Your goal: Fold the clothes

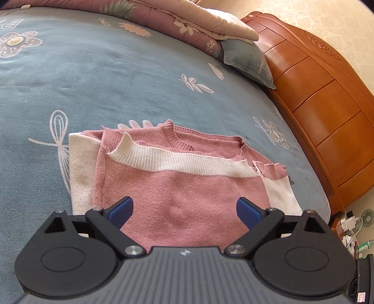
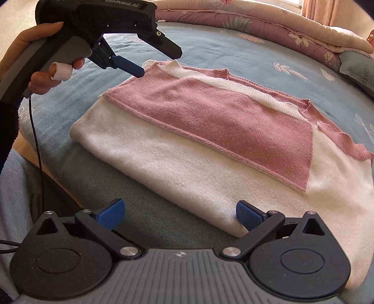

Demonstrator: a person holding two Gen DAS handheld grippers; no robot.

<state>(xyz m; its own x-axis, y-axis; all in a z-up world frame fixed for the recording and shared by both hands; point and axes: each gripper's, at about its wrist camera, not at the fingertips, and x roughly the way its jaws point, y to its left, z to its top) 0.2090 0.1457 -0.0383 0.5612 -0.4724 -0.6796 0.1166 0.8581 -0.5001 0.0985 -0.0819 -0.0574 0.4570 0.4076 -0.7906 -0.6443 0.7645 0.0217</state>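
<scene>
A pink and white knit sweater (image 1: 182,191) (image 2: 210,131) lies folded into a rectangle on the blue flowered bedsheet (image 1: 93,77). Its white ribbed hem crosses the pink panel near the collar. My left gripper (image 1: 184,211) hovers open over the sweater's near edge, nothing between its blue pads. In the right wrist view the left gripper (image 2: 138,70) sits above the sweater's far left corner, held by a hand (image 2: 44,77). My right gripper (image 2: 180,215) stands open just short of the sweater's white near edge, empty.
A pink flowered quilt (image 1: 163,21) and a grey pillow (image 1: 247,60) are piled along the far side of the bed. A wooden headboard (image 1: 315,93) runs down the right. A cable (image 2: 37,149) hangs from the left gripper's handle. Small items sit on a bedside stand (image 1: 350,224).
</scene>
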